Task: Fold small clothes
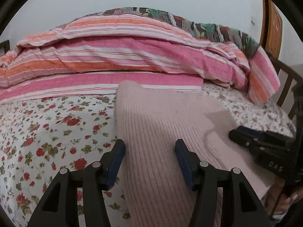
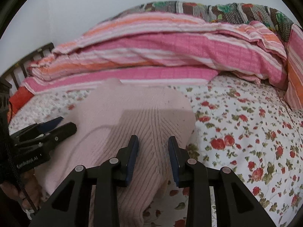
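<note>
left wrist: we look low and close along fingers toward striped quilt point(image 1: 121, 56) | right wrist: same heading, from the right | shared: pink knit garment point(image 1: 161, 132), floral sheet point(image 1: 47, 132), each other's gripper

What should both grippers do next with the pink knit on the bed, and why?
Probably close both. The left gripper and right gripper each sit open with the pink knit between their fingers, nothing pinched yet, so closing would likely secure the near edge for folding over the floral sheet.
</note>
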### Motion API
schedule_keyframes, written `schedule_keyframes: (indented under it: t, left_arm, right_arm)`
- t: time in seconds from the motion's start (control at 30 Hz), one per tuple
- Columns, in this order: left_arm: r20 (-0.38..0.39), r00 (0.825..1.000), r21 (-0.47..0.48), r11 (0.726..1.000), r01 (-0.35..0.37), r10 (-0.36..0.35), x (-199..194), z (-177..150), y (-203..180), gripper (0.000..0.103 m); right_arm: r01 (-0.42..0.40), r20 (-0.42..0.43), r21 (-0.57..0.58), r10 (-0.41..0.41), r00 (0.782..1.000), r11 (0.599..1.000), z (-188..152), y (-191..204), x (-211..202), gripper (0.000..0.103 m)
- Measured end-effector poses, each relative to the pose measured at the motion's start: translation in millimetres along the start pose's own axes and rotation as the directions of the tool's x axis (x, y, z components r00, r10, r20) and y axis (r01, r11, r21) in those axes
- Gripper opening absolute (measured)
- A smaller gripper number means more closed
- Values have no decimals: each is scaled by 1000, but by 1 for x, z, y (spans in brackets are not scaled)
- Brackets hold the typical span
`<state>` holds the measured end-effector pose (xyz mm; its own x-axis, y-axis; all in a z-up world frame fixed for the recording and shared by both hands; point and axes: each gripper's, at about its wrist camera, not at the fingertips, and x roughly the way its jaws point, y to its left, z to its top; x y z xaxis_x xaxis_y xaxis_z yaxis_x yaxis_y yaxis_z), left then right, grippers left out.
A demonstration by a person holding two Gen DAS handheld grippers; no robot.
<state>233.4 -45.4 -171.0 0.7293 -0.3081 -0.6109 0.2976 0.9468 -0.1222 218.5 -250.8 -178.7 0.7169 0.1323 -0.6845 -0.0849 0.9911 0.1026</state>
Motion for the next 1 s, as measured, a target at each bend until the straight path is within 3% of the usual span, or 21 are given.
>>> schedule_keyframes:
  t: [0.57, 1.0]
  left_arm:
    - [1, 1000, -44, 999, 30, -30, -6, -3, 10, 56]
    - [19, 999, -17, 999, -28, 28, -14, -2, 6, 60]
  right_arm:
    - [10, 26, 0, -10, 1000, 1000, -3, 0, -13, 31]
    - [22, -8, 85, -21, 1000, 996, -8, -5, -27, 31]
